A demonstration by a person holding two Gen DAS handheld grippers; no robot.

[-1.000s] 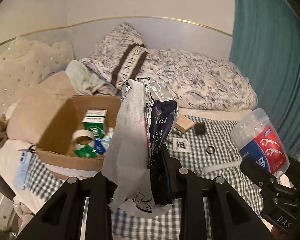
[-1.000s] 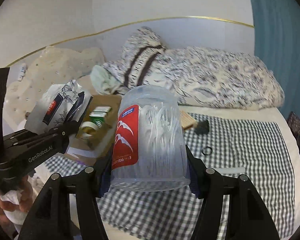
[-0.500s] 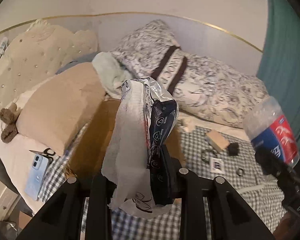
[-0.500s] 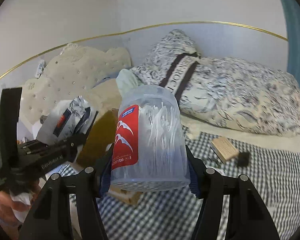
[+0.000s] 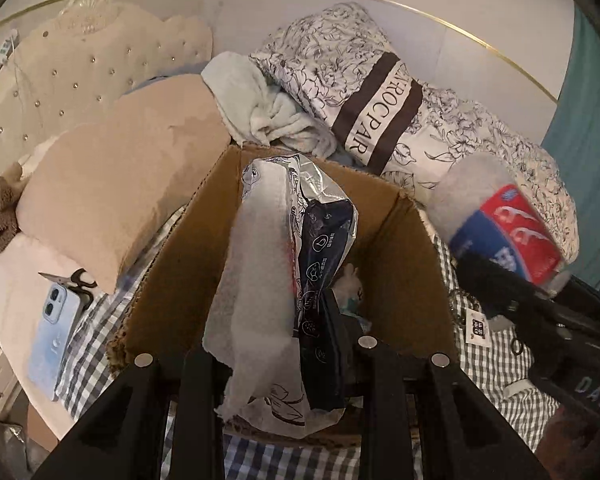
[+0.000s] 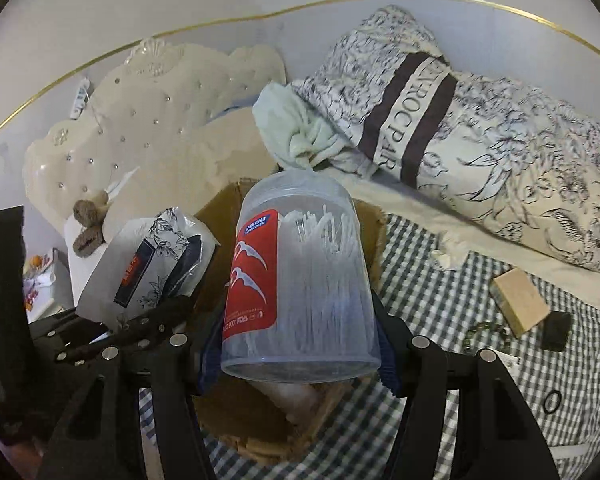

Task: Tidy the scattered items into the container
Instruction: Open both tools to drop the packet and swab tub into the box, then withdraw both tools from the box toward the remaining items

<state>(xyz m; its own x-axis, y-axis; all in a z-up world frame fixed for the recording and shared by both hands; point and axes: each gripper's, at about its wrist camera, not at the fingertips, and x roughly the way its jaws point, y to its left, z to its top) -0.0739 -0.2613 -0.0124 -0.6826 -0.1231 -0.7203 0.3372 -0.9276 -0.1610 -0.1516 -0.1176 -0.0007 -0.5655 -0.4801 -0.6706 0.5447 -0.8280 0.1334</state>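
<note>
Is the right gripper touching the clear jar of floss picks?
Touching. In the right wrist view the right gripper has its pads pressed against both sides of the clear jar, which hangs over the cardboard box.

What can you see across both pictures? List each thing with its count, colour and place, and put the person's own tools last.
Brown cardboard box: one, on the checked cloth, open top.
Silver and dark blue foil packet: one, over the box, in the left gripper.
Clear plastic tub with red label: one, in the right gripper, above the box's near edge.
Pale blue phone: one, left of the box.
Black scissors: one, by the phone.
Tan wooden block: one, right, on the cloth.
Black ring: one, near right.
Floral pillow: one, behind.
Left gripper: black, shut on packet.
Right gripper: black, shut on tub.
</note>
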